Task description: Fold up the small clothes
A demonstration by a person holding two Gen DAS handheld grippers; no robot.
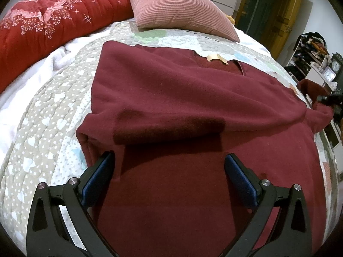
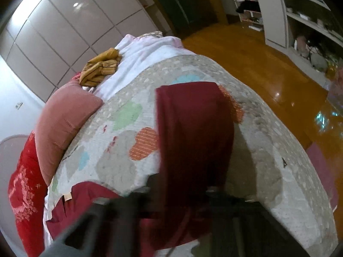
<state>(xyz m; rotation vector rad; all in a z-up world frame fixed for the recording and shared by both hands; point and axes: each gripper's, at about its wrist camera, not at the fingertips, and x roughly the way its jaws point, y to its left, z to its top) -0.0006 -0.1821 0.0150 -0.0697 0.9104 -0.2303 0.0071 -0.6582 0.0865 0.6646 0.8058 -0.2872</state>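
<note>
A dark red sweater (image 1: 182, 98) lay spread across the middle of the left wrist frame, on the bed's quilt (image 1: 49, 115), its neck toward the top with a pale label (image 1: 216, 59) showing. One sleeve was folded across the body, its cuff near the lower left. The other sleeve (image 2: 193, 132) ran up the middle of the right wrist frame, lifted off the quilt.

The left gripper (image 1: 169, 160) stood spread wide at the bottom of its frame, blue pads (image 1: 240, 175) on either side of the sweater's lower part, pinching nothing. The right gripper (image 2: 182, 194) was blurred at the bottom of its frame, pinching the sleeve.

The quilt was grey and white with pastel hearts. A pink pillow (image 1: 178, 6) sat at the top centre, a red flowered blanket (image 1: 53, 27) at the upper left. A mustard striped cloth (image 2: 100, 68) lay on white bedding at the upper left of the right wrist frame. White cupboards (image 2: 55, 27) filled the upper left there, orange wooden floor (image 2: 268, 64) the right, and cluttered shelves (image 2: 300, 17) the upper right.
</note>
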